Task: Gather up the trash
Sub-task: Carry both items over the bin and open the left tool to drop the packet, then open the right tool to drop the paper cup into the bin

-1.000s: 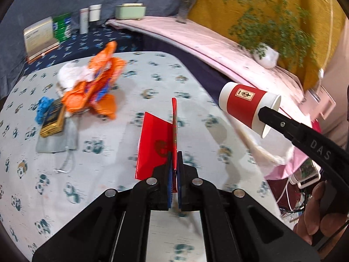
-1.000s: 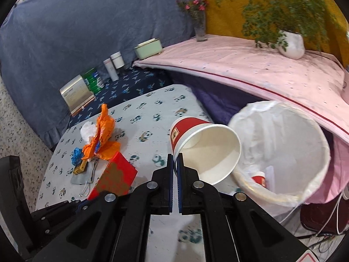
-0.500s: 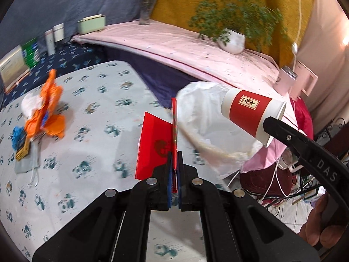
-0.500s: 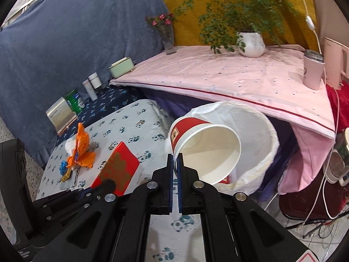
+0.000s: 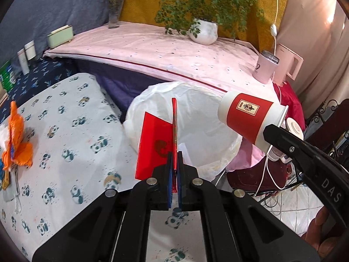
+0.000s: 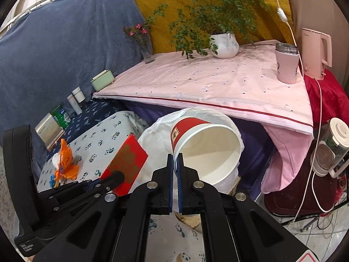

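My left gripper (image 5: 174, 160) is shut on a flat red box (image 5: 152, 146) and holds it over the near rim of a white-lined trash bin (image 5: 196, 118). My right gripper (image 6: 175, 163) is shut on the rim of a red and white paper cup (image 6: 202, 146), held on its side above the same bin (image 6: 157, 135). The cup (image 5: 250, 119) and the right gripper also show at the right in the left wrist view. The red box (image 6: 126, 163) and the left gripper (image 6: 118, 176) show at the left in the right wrist view.
Orange wrappers (image 5: 17, 139) and other scraps lie on the panda-print table (image 5: 72, 144) at left. A pink-clothed table (image 6: 207, 83) behind the bin holds a potted plant (image 6: 222, 43), a pink mug (image 6: 286, 65) and a kettle (image 6: 316, 52). Cables and a blender (image 6: 329, 150) stand at right.
Both grippers have moved right, away from the table's middle, and now hold the box and the cup over the bin. Both stay shut on their loads.
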{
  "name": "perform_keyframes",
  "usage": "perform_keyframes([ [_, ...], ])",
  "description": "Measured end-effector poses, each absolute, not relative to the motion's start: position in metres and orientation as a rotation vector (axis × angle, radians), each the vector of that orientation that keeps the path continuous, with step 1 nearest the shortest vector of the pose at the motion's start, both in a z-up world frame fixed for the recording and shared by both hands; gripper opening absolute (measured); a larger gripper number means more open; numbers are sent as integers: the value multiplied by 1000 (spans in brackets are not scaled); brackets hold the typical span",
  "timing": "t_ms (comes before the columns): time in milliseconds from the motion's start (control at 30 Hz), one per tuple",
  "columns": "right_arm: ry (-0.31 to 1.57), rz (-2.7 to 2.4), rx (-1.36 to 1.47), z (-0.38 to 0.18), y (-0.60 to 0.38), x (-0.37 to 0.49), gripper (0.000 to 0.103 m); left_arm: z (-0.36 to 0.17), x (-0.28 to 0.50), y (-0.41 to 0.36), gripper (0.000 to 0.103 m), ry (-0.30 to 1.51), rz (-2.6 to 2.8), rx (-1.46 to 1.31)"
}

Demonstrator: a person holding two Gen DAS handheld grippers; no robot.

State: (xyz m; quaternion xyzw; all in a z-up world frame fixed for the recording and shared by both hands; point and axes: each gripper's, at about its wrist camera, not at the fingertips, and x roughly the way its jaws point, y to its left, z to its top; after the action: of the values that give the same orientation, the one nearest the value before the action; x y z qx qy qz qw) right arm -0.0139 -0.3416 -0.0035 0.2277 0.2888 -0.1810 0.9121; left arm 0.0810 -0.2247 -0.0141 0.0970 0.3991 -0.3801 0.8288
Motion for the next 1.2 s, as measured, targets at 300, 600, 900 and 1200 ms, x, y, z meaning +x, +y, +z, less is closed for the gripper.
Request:
perform_keyframes([
  [300, 607, -393, 496, -14, -361, -15, 3, -24, 93, -256, 3, 876, -855, 221],
  [600, 618, -391, 505, -21, -365, -6, 3, -31, 110, -261, 17, 888, -864, 196],
  [900, 638, -374, 492, -25, -364, 11, 3, -32, 124, -246, 48, 869, -789, 157],
  [1200, 653, -349, 472, -28, -354, 34, 5, -37, 138, -215, 49, 872, -698, 127],
])
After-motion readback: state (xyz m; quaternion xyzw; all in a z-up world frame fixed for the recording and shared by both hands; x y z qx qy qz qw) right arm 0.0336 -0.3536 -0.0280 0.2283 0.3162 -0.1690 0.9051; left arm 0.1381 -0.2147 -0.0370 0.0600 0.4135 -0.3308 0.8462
